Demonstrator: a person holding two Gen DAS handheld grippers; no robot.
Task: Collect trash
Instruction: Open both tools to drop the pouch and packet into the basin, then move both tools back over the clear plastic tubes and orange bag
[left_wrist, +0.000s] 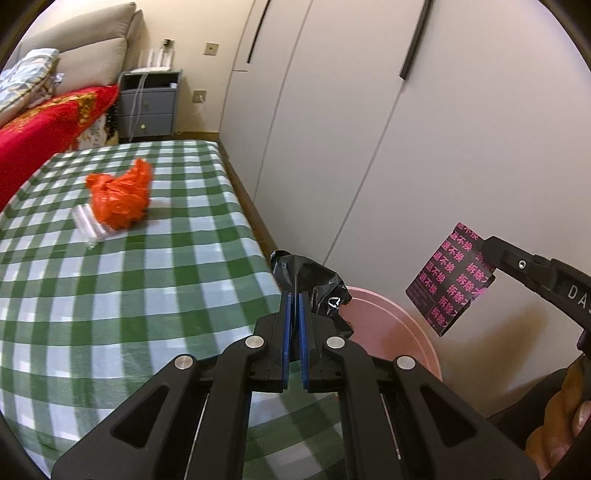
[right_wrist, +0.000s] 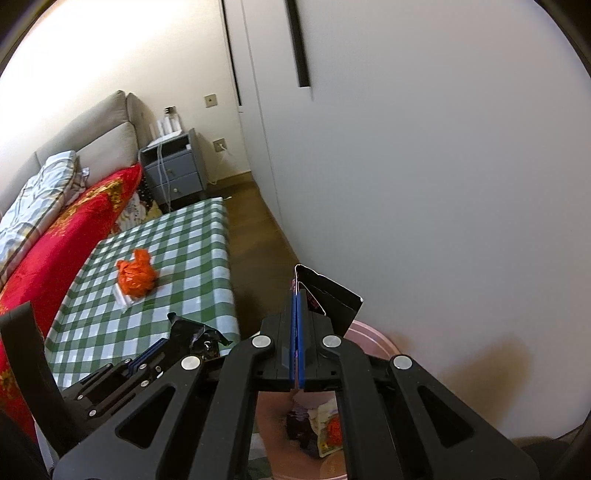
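Note:
My left gripper (left_wrist: 294, 295) is shut on a crumpled black plastic bag (left_wrist: 317, 280) at the table's right edge, beside the pink bin (left_wrist: 402, 325). My right gripper (right_wrist: 298, 293) is shut on a black package with pink lettering (left_wrist: 450, 280), also in the right wrist view (right_wrist: 332, 295), held above the pink bin (right_wrist: 376, 336). The bin holds several wrappers (right_wrist: 325, 428). An orange plastic bag (left_wrist: 122, 195) lies on a clear white wrapper (left_wrist: 86, 221) on the green checked table (left_wrist: 147, 295); it also shows in the right wrist view (right_wrist: 136, 275).
White wardrobe doors (left_wrist: 406, 129) stand close on the right behind the bin. A red blanket (left_wrist: 40, 122) on a bed borders the table's left side. A grey nightstand (left_wrist: 149, 103) stands at the far end. Wood floor (right_wrist: 258, 236) runs between table and wardrobe.

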